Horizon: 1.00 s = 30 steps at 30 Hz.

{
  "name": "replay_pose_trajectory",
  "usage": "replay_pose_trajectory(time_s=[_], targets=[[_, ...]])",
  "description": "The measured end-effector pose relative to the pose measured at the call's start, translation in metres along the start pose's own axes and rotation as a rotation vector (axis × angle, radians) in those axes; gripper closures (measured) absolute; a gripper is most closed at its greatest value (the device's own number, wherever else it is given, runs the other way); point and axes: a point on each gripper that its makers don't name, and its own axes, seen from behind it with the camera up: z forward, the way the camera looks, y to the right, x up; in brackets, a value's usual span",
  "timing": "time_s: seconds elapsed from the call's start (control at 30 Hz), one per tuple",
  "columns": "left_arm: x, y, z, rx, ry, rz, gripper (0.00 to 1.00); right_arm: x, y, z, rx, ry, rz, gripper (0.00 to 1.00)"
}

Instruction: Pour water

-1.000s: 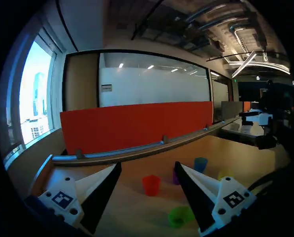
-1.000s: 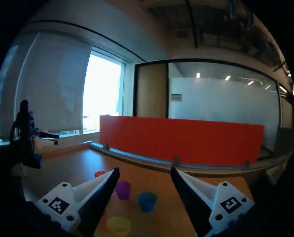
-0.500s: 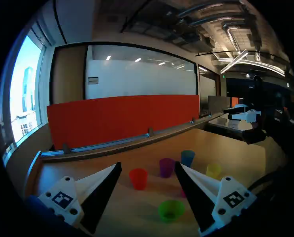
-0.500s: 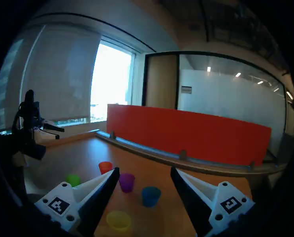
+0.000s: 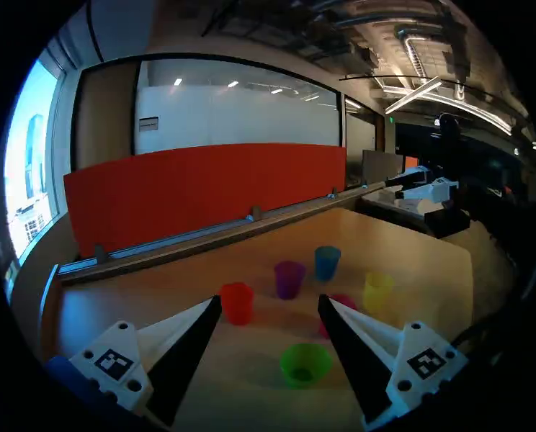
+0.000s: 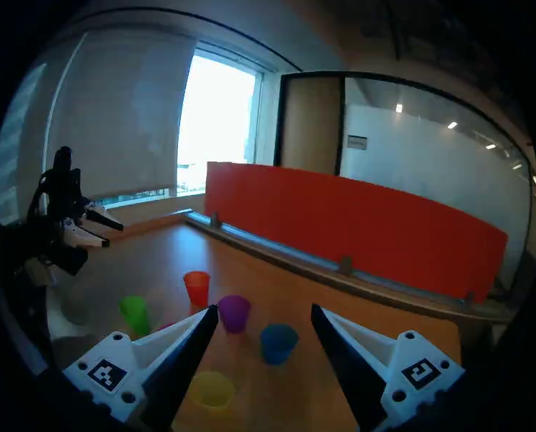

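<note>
— Wooden worktop (image 5: 412, 252), six small cups on it: what do we label first?
— We label the cups, as seen in the left gripper view: red cup (image 5: 236, 302), purple cup (image 5: 289, 279), blue cup (image 5: 327, 262), yellow cup (image 5: 377, 291), pink cup (image 5: 342, 299) partly behind a finger, and green cup (image 5: 305, 363) nearest. All stand upright, near one another but apart.
— And the claws?
— The left claw (image 5: 268, 298) is spread and holds nothing. The right claw (image 6: 263, 308) is the same, with the purple and blue cups showing between its fingers.
— How far along do we judge the pouring?
— We judge it not begun. No cup is gripped, lifted or tilted, and we cannot tell whether any holds water. Left to do: choose a cup, close on it, carry it over another, tip it.
</note>
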Motion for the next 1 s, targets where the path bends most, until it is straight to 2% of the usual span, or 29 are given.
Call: replay_pose_trajectory(time_s=[0.2,0.77,1.0], targets=[[-0.013,0.002,0.007,-0.025,-0.023,0.006,0.0,-0.009,0.002,0.013,0.012,-0.021,-0.011,0.0],[-0.061,0.021,0.02,-0.102,-0.103,0.03,0.0,-0.046,0.017,0.053,0.046,-0.091,0.006,0.0],[-0.085,0.028,0.023,-0.117,-0.153,0.041,0.0,-0.061,0.016,0.069,0.068,-0.122,0.002,0.0]])
